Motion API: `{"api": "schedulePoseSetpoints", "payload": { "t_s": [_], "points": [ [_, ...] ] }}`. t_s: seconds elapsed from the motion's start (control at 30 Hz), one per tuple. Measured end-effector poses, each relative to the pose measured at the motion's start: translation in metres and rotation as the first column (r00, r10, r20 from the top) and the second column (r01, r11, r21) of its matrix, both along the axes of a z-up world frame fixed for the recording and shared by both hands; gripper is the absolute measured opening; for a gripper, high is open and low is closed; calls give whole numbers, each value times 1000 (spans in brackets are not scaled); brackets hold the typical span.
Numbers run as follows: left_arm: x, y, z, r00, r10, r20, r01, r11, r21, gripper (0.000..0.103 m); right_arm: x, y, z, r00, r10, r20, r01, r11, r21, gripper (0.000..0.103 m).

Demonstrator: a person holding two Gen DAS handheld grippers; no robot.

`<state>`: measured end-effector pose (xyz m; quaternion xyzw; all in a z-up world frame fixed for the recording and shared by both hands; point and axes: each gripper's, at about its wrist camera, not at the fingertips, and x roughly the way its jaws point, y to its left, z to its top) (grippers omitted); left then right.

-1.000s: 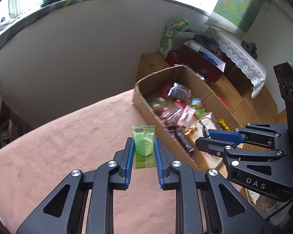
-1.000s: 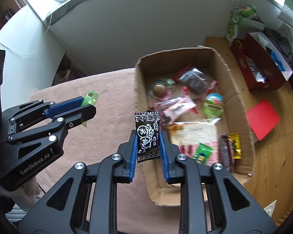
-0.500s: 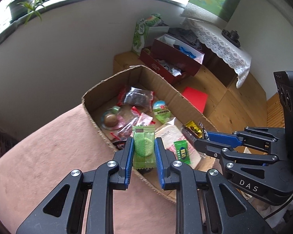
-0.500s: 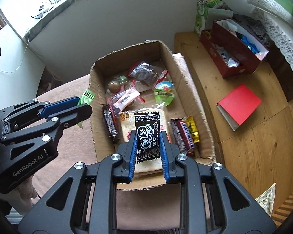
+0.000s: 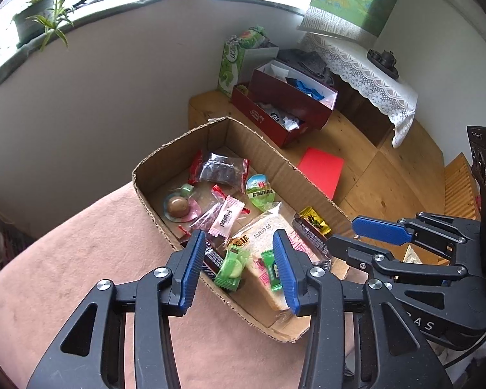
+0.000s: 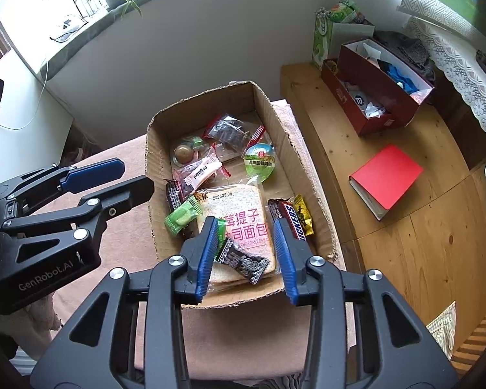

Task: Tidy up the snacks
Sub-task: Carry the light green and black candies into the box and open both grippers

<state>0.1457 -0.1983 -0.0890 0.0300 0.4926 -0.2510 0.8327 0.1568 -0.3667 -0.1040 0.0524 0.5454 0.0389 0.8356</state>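
A cardboard box (image 5: pixel 152 162) (image 6: pixel 152 149) sits on a pink cushion and holds several snacks. My left gripper (image 5: pixel 239 253) is open over the box's near corner; a green candy packet (image 5: pixel 231 267) (image 6: pixel 183 215) lies loose in the box below it. My right gripper (image 6: pixel 246 236) is open over the box's near end; a black candy packet (image 6: pixel 243 262) lies loose on the bread pack (image 6: pixel 239 220) (image 5: pixel 262 236) between its fingers. It also shows in the left wrist view (image 5: pixel 356 236). A Snickers bar (image 6: pixel 293 218) lies to the right of the bread.
The pink cushion (image 5: pixel 81 243) (image 6: pixel 243 330) bears the box. On the wooden platform (image 6: pixel 405 227) are a red book (image 6: pixel 385 178) (image 5: pixel 320 170), a dark red open box (image 6: pixel 372 97) (image 5: pixel 282 107) and a green carton (image 5: pixel 233 61). A white wall stands behind.
Both grippers opened. The green packet dropped from the left one into the box and the black packet dropped from the right one onto the bread pack.
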Motion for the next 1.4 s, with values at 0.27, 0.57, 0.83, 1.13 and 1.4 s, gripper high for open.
{"api": "schedulePoseSetpoints", "payload": {
  "t_s": [0.27, 0.57, 0.83, 1.13, 1.4],
  "points": [
    [-19, 9, 15, 1000, 16, 23, -16, 1000, -1, 42, -17, 8, 22, 998, -3, 60, 6, 999, -38, 56],
    [-39, 30, 33, 994, 90, 55, -91, 996, 18, 56, -41, 21, 49, 990, -14, 137, 27, 996, -89, 73],
    [-54, 39, 47, 989, 125, 84, -128, 992, 24, 57, -58, 24, 68, 982, -29, 187, 51, 993, -111, 77],
    [-62, 43, 54, 984, 147, 98, -150, 988, 25, 57, -67, 25, 76, 977, -44, 210, 68, 992, -106, 78],
    [-64, 46, 56, 983, 159, 90, -161, 987, 18, 57, -69, 26, 78, 976, -42, 212, 66, 992, -108, 78]
  ]
}}
